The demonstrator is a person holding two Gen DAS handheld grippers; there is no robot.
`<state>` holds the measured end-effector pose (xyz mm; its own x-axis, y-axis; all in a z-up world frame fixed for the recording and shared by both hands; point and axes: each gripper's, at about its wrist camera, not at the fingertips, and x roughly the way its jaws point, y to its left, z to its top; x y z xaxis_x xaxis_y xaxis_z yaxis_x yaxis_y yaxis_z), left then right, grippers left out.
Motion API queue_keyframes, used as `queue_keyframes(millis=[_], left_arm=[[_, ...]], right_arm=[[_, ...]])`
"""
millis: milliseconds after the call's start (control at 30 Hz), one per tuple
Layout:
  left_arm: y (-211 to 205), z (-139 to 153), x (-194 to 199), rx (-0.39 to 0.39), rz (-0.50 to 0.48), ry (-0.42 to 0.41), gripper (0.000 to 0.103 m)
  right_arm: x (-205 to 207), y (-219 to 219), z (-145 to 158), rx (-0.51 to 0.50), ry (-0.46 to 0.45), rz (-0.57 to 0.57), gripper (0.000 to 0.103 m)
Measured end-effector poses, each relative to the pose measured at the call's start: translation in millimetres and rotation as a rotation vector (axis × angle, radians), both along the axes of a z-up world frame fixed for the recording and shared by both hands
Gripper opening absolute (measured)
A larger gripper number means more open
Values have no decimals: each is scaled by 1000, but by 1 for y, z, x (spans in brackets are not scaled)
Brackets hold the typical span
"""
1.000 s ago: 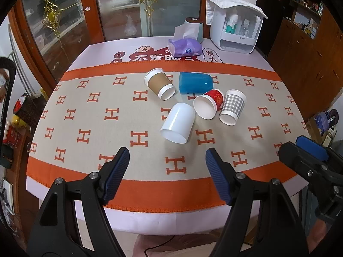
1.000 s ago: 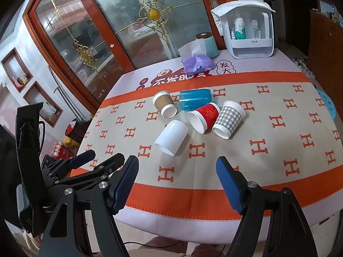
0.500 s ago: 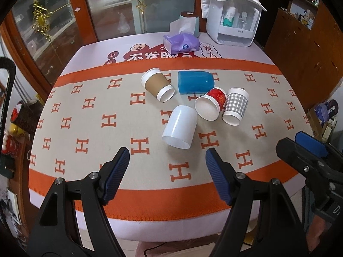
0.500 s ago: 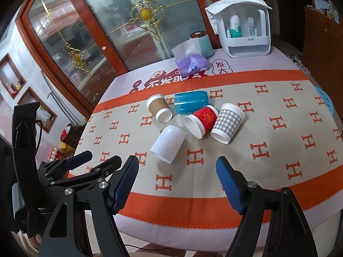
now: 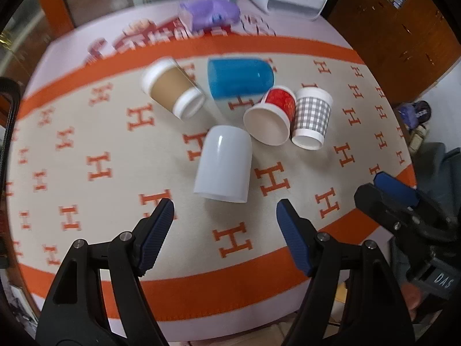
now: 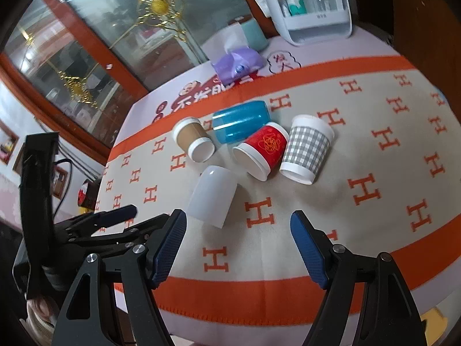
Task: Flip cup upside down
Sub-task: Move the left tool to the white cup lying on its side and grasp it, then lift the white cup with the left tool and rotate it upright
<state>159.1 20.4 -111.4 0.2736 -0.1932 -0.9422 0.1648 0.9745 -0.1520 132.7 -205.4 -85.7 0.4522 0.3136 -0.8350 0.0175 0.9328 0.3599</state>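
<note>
Several cups lie on their sides in a cluster on the patterned tablecloth [image 5: 115, 150]: a white cup [image 5: 223, 165] [image 6: 211, 197] nearest me, a brown paper cup [image 5: 173, 92] [image 6: 194, 141], a blue cup [image 5: 240, 79] [image 6: 240, 121], a red cup [image 5: 270, 115] [image 6: 260, 151] and a grey checked cup [image 5: 312, 116] [image 6: 305, 150]. My left gripper [image 5: 224, 216] is open and empty just in front of the white cup. My right gripper [image 6: 237, 227] is open and empty, a little right of the white cup's mouth.
A purple tissue pack [image 5: 209, 14] [image 6: 237, 63], a teal tissue box [image 6: 250, 33] and a white organiser with bottles [image 6: 311, 5] stand at the table's far side. Glass doors with orange frames rise behind. A wooden cabinet [image 5: 403, 34] stands to the right.
Both grippers have moved forward and lower toward the cups, so the cluster looks larger and nearer. The cups have not moved. Both jaws stay open.
</note>
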Motion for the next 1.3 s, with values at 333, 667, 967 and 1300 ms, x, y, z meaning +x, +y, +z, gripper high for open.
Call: queue_keyframes(millis=[333,667,967,1300], left_arm=[[7,-64,65,-94,6,157,71],[-17,-103,94,-88,-34,220,71],[-35,-119,101,-65,-50,223,66],[-35,-114,92,-72,-37,165,65]], right_arm=[[33,-5,-62,26,113,-71,76],[42,-12,-95,25,193,-109,76],[45,-17,-107,25,230,-133,76],[37,-23,-107,45,239,-146,76]])
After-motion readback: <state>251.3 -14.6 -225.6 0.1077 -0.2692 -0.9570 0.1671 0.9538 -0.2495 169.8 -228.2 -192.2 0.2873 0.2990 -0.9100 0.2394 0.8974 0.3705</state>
